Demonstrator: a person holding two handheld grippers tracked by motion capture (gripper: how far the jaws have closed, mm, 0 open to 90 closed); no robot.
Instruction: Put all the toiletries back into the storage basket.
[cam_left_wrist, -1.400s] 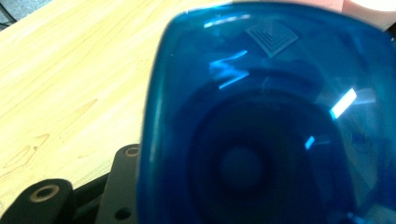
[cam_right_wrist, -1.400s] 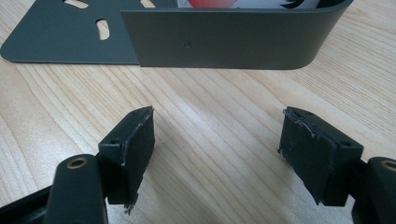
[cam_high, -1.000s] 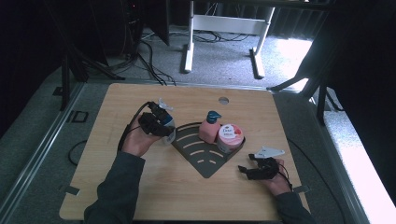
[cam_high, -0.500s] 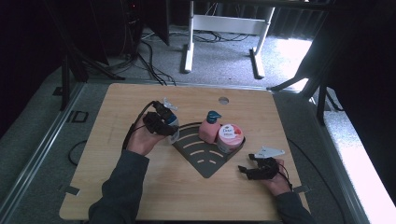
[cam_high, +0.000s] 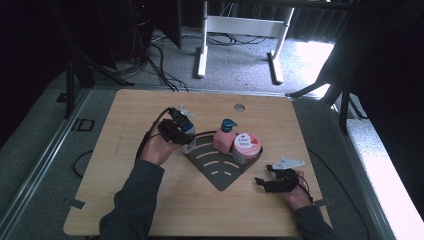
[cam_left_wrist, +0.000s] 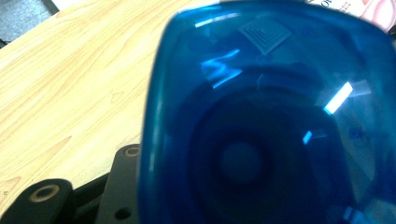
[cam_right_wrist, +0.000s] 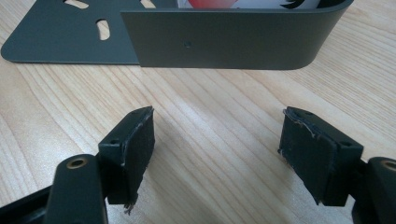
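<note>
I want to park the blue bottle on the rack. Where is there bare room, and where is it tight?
The slotted front of the rack, before the pink pump bottle and the Dove jar, lies bare. The back corner holding those two is crowded. The table left of the left gripper is bare too.

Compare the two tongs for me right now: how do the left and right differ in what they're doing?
The left tongs grip a blue bottle at the rack's left edge; the right tongs hold nothing. The left are closed on the bottle, while the right's jaws stand wide apart over bare table. The left are lifted; the right rest low beside the rack's right wall. Both point toward the rack.
</note>
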